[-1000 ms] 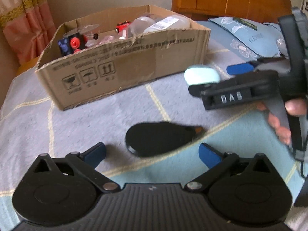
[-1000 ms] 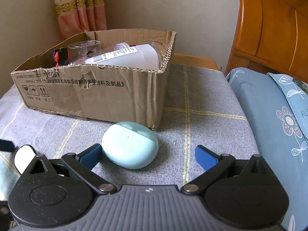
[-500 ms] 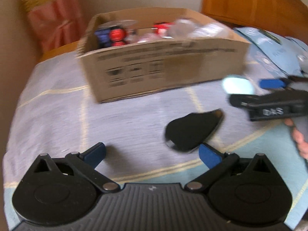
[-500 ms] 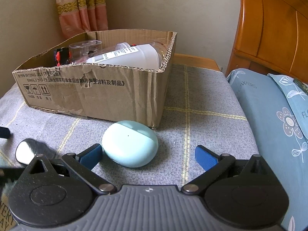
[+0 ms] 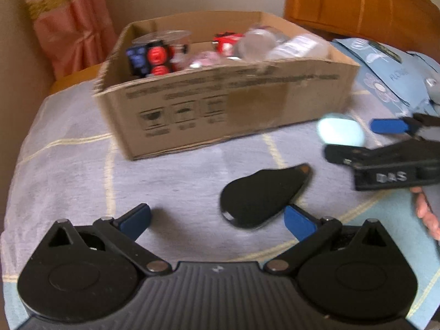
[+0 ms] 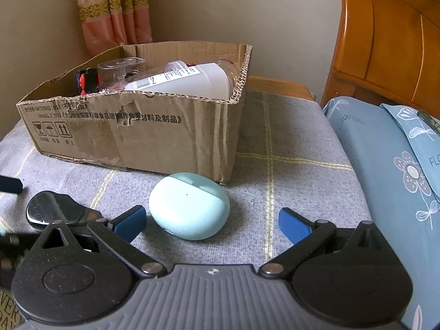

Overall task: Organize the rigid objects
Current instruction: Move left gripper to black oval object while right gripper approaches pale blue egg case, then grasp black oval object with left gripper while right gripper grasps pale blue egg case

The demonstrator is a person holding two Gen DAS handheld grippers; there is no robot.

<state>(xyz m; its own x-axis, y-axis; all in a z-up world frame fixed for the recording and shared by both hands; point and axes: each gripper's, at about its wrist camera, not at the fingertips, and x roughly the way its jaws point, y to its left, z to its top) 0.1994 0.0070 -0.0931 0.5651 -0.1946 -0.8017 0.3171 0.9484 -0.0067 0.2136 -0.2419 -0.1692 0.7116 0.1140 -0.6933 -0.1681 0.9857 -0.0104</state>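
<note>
A pale mint earbud case (image 6: 189, 206) lies on the grey checked cover just in front of the cardboard box (image 6: 154, 132). My right gripper (image 6: 211, 222) is open and low, its fingers either side of the case, not touching it. A flat black teardrop-shaped object (image 5: 261, 195) lies on the cover; it also shows in the right wrist view (image 6: 57, 210). My left gripper (image 5: 217, 220) is open and empty, with the black object by its right fingertip (image 5: 298, 221). The mint case (image 5: 341, 133) and the right gripper (image 5: 390, 137) show at the right of the left wrist view.
The box holds a white bottle (image 6: 187, 81), clear plastic containers (image 6: 121, 68) and a black cube with red buttons (image 5: 152, 59). Blue floral pillows (image 6: 390, 165) lie to the right. A wooden headboard (image 6: 390, 33) stands behind. A pink curtain (image 5: 68, 33) hangs at the back left.
My left gripper has swung left and then steadied, so the black object now sits by its right finger. The right gripper and the mint case have stayed put.
</note>
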